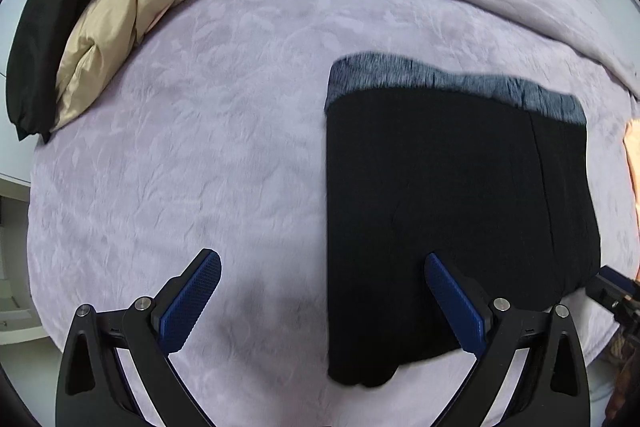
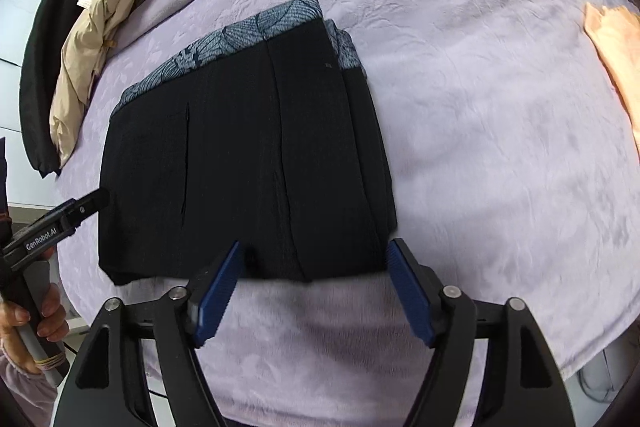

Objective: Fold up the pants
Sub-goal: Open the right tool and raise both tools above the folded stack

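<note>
One pair of black pants [image 2: 244, 163], folded into a compact rectangle with a blue-grey patterned waistband along its far edge, lies flat on the lavender bed cover [image 2: 500, 147]. The right gripper [image 2: 314, 259] hangs above the near edge of the pants, its two blue fingers [image 2: 218, 301] spread wide with nothing pinched between them. The left gripper [image 1: 322, 267] is also spread and empty: one finger is over bare cover, the other finger [image 1: 456, 303] over the pants' left part. A beige jacket [image 1: 132, 15] and one peach cloth [image 2: 616, 55] lie well apart.
</note>
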A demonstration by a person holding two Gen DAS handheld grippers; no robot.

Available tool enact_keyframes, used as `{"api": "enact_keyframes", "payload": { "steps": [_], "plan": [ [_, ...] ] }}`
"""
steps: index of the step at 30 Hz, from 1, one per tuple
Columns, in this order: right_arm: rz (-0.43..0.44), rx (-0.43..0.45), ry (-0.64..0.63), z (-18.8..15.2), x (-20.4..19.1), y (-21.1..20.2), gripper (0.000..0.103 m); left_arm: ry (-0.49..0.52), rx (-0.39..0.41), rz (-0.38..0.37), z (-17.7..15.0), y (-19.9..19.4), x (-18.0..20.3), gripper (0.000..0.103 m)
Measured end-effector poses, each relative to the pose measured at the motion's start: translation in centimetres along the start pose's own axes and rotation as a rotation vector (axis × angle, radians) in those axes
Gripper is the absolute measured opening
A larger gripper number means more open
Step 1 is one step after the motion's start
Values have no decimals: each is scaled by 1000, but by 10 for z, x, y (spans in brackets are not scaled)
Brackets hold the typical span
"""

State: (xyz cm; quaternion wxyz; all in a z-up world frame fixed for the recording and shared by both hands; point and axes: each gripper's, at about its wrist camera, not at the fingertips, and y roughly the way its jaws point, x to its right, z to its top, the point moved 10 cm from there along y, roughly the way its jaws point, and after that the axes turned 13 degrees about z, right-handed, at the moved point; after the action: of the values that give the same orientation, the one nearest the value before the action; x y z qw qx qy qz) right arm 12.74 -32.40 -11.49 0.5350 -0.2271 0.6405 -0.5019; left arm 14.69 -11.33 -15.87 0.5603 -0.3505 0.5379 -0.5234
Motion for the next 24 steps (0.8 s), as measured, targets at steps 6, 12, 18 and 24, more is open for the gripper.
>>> {"api": "enact_keyframes", "payload": {
  "steps": [6,12,18,24],
  "plan": [
    [-6,15,74,-27,4,-20,80,-19,-25,-4,-28,-4,-27,102],
    [-22,54,90,-31,-11,-38,80,-7,-22,-32,-48,-15,-41,102],
    [-30,112,101,-33,-31,-49,80,36,-18,-99,-56,-22,-37,102],
    [-30,137,146,-48,-40,-52,80,110,-1,-123,-55,-26,-25,102]
  ]
}}
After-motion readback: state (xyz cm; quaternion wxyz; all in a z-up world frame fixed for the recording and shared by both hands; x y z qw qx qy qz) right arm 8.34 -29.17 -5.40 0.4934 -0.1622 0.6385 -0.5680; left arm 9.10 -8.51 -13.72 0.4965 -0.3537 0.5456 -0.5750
